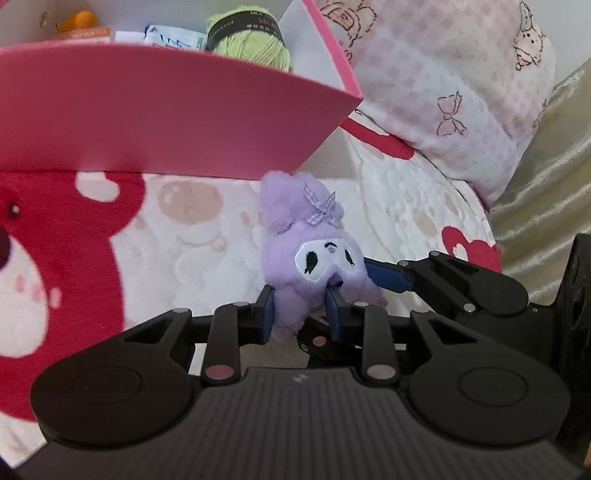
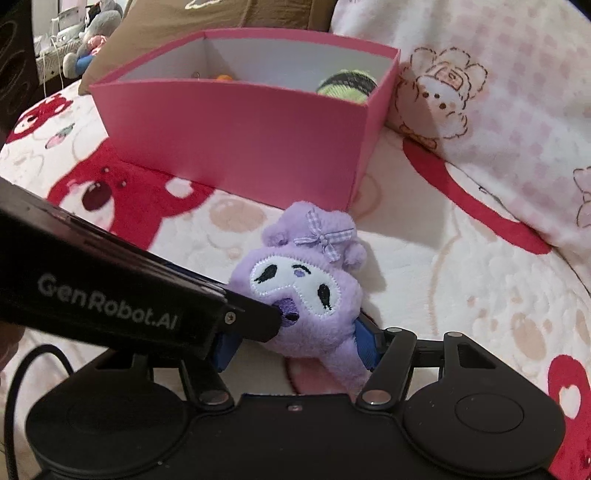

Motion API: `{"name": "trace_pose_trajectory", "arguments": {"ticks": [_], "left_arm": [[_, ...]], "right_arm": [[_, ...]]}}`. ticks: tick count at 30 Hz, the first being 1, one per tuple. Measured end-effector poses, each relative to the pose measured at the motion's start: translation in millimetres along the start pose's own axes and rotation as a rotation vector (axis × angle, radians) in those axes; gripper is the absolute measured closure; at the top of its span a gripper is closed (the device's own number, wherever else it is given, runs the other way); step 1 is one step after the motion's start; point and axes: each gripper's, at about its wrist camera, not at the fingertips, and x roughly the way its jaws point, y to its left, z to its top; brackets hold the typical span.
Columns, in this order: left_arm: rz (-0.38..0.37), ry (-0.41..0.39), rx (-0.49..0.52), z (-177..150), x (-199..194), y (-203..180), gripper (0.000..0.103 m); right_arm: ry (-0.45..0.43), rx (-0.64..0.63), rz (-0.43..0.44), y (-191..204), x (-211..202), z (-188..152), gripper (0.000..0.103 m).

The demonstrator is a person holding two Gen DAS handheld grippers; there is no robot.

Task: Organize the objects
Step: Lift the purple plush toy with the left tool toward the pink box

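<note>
I have both grippers on the purple plush (image 1: 314, 258) at once. My left gripper (image 1: 301, 310) is nearly closed, its blue pads (image 1: 266, 314) pinching the plush's lower body from both sides. My right gripper (image 2: 299, 343) sits half spread with the plush between its blue pads (image 2: 365, 347); the right-side pad touches the fur, but the left-side pad is hidden behind the left gripper's black body, so whether it presses I can't tell. In the left wrist view one right finger (image 1: 391, 275) reaches in from the right and meets the plush beside its face.

The plush sits low over the bear-print blanket (image 2: 424, 280), just in front of the near right corner of the pink box (image 2: 236, 136), not touching it. Box is open-topped, near wall upright, rim edge clean. Inside: green yarn ball (image 1: 251, 40) in the right corner, something orange (image 1: 79, 20) far left, a few small packets between, partly hidden by the wall.

Room to move: open blanket to the right of the plush, until the pink checked pillow (image 2: 498, 92), which lies against the box's right side. Left of the plush, the left gripper's body crosses the right wrist view and blocks that side. Gold fabric (image 1: 546, 192) edges the far right in the left view.
</note>
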Motion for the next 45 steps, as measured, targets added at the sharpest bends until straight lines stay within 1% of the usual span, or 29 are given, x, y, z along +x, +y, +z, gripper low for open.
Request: {"name": "trace_pose_trajectory", "arguments": {"ticks": [4,9,14,20,23,27,31,35,40,45], "left_arm": [[0.0,0.005,0.011,5.3,-14.8,-3.3,0.075],[0.037,0.0,0.035,8.6,-26.8,-9.9,0.075],[0.049,0.013,0.06,11.2,-40.2,-18.2,0.075],[0.076,0.019,0.07,9.4,-45.5,-23.7,0.075],[0.078,0.023,0.077,9.8,-49.8,-25.2,0.075],[0.073,0.015,0.082,10.7,-65.9,-29.2,0.075],[0.056,0.01,0.05,12.2,-81.6,-21.6,0.076],[0.059,-0.01,0.053,15.3,-96.6,-19.0,0.076],[0.062,-0.052,0.07,23.6,-115.5,-20.6,0.076],[0.042,-0.055,0.041,31.7,-128.7,-11.5,0.075]], "right_arm": [[-0.024,-0.019,-0.012,11.5,-15.3,5.1,0.035],[-0.048,0.009,-0.009,16.3,-23.2,10.5,0.035],[-0.053,0.025,-0.003,20.0,-35.0,15.0,0.036],[-0.058,0.038,-0.001,22.8,-43.9,15.9,0.036],[-0.058,0.041,0.001,24.8,-47.4,16.8,0.036],[-0.067,0.028,0.004,27.9,-58.1,21.8,0.036],[-0.094,0.001,0.019,33.6,-69.1,26.4,0.036],[-0.126,-0.002,0.044,38.6,-72.8,31.1,0.036],[-0.17,-0.042,0.041,46.6,-83.2,45.5,0.036],[-0.175,-0.086,0.035,54.5,-92.0,63.4,0.036]]}}
